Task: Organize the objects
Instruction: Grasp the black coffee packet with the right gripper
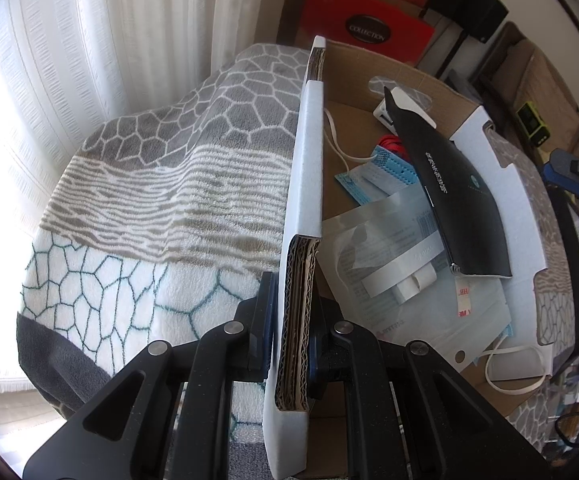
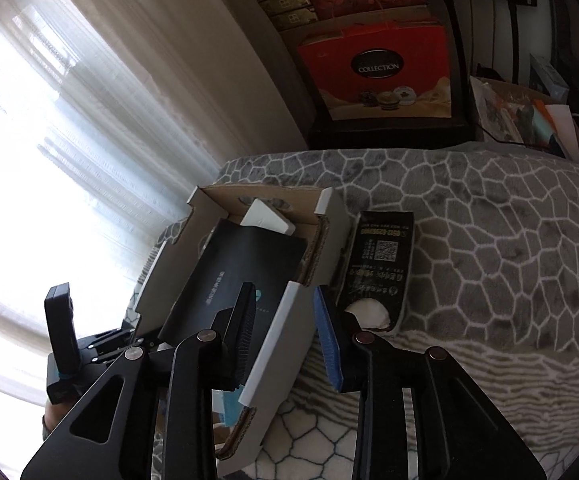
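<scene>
We are clamping the left gripper (image 1: 291,332) on the box (image 1: 305,168) wall. The right gripper (image 2: 285,336) is standing with jaws apart, straddling the opposite wall, with the black pouch (image 2: 241,276) lying inside the box beside the left finger. The second pouch (image 2: 377,264) is lying outside, just past the right finger. Pulling back carelessly, we are risking snagging the wall and tipping the box.

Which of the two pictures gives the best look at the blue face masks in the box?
The left wrist view: the blue face masks lie in plain sight inside the cardboard box. In the right wrist view the black packet covers them.
</scene>
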`<state>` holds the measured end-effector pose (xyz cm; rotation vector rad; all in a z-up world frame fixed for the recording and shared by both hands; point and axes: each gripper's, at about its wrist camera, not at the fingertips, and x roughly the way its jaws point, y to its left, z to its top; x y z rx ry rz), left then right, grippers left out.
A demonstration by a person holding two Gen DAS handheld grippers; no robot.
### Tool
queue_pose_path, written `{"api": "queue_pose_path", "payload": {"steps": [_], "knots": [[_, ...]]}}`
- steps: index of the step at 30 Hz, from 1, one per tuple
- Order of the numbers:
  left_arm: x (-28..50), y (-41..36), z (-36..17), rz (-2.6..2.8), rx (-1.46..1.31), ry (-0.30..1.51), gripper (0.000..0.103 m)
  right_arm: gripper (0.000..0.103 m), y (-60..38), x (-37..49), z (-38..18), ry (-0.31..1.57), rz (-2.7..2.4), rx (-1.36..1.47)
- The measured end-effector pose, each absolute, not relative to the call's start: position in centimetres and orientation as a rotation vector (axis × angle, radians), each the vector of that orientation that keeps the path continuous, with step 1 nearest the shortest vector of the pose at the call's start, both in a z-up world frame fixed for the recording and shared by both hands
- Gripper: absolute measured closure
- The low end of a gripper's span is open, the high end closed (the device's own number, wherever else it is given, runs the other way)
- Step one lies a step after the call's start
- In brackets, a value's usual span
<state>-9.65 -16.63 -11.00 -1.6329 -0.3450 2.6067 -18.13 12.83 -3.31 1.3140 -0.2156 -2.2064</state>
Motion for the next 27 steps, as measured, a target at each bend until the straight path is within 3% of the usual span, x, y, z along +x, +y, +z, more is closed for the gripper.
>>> {"api": "queue_pose_path", "payload": {"steps": [6,11,20,23,25,27], "knots": [[-9.6,-16.7,-11.0,2.606,-1.633,-0.348,0.092,0.054,15.2,-19.9,-4.6,-0.198,-2.334,1.383],[-9.6,-16.7,-11.0,2.607,-1.634,-0.346,0.092,0.054,15.2,-20.8,-6.7,-0.164,-2.354,1.429],[-9.6,-16.7,-11.0,2.607,-1.634,-0.346,0.092,0.054,15.8,-22.6,-10.3,-0.302,-2.295,1.498],[-9.6,-16.7,-11.0,2.607,-1.634,-0.347,0.092,0.061,15.5,-22.7,-10.6,-0.295,-2.29,1.501],[-9.6,-16.7,-11.0,2.607,-1.634,-0.346,0.092,0.076,15.2,-22.6,-10.7,-0.272,-2.29,1.493],[-9.6,-16.7,-11.0,2.607,-1.635,-0.347,0.092,0.083,14.9,-22.5,-10.6,-0.253,-2.288,1.475]]}}
